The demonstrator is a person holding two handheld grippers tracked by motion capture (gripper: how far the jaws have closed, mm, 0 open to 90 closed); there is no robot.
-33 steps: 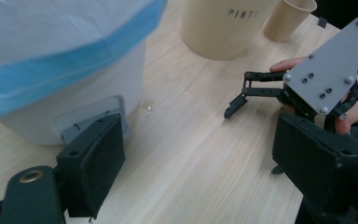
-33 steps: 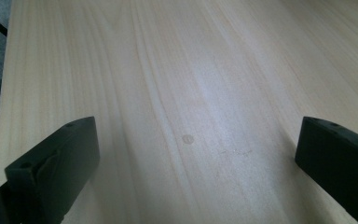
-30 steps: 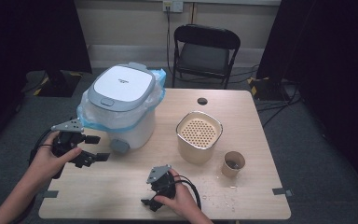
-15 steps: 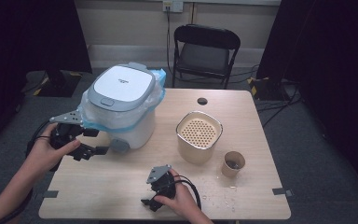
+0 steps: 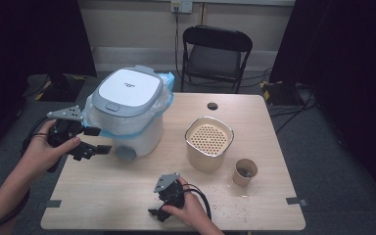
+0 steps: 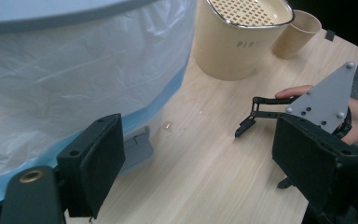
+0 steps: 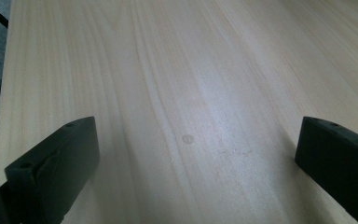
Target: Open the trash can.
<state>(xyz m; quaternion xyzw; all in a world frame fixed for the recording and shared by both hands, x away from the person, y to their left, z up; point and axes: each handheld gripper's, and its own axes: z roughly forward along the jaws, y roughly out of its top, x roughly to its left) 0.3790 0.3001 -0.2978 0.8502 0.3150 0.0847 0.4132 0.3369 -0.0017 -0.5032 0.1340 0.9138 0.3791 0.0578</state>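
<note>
Hovering my left gripper (image 5: 90, 142) wide open beside the rice cooker (image 5: 127, 110), I judged pressing its lid button (image 5: 112, 106) came next.

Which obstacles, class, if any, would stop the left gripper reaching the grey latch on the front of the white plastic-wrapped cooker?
Probably none. The left gripper hangs open beside the white plastic-wrapped cooker, with nothing between its jaws and the grey latch. The loose clear plastic wrap hanging above the latch might snag.

- The left tongs (image 5: 94, 141) are hovering with jaws spread wide, gripping nothing.
- The right tongs (image 5: 157, 211) are resting low, jaws wide apart, also gripping nothing.
</note>
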